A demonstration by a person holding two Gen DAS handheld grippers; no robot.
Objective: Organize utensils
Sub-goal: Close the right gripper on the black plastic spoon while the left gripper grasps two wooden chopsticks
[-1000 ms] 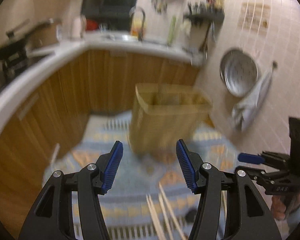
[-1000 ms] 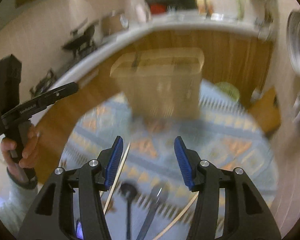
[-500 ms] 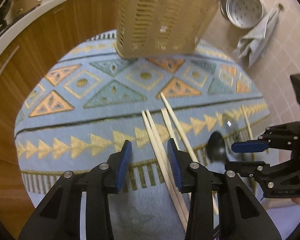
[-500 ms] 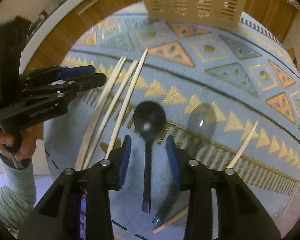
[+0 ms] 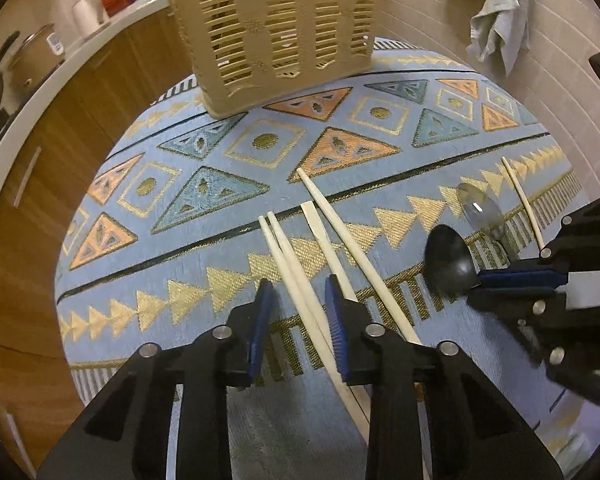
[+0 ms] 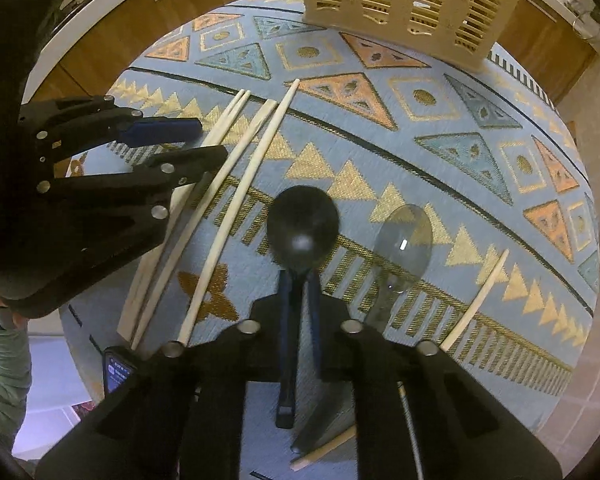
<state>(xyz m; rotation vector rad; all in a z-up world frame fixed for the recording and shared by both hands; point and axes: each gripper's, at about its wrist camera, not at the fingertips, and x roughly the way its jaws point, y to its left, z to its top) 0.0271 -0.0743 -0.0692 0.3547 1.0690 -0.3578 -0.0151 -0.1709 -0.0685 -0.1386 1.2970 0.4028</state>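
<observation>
Utensils: wooden chopsticks, a black spoon (image 6: 303,229) and a clear plastic spoon (image 6: 404,246) lie loose on the patterned blue mat (image 6: 440,152); none appears to be in the basket yet.
Destination: beige slotted utensil basket (image 5: 276,28) stands upright at the far edge of the mat, well apart from the utensils.
Chopsticks: a close pair (image 5: 296,276) runs between the left fingers; two more (image 5: 356,252) lie just to their right, angled slightly away; a single one (image 6: 478,296) lies apart on the far right, beyond the clear spoon.
Right gripper (image 6: 299,292): jaws drawn nearly together on the black spoon's handle just below the bowl; the spoon looks pinched but appears to rest on the mat.
Left gripper (image 5: 298,312): jaws part-open, straddling the close pair of chopsticks, pads not touching them; nothing held.
Step in hand: judged as the first pick-ups, right side grasping the black spoon, left side lining up on the pair.
Next move, right: lift the spoon clear, carry it to the basket, tip it handle-down over a compartment.
Next move, left: lower, close squarely across both sticks so that neither rolls out.
Risk: thin round sticks on a woven mat may slip or cross when squeezed.
</observation>
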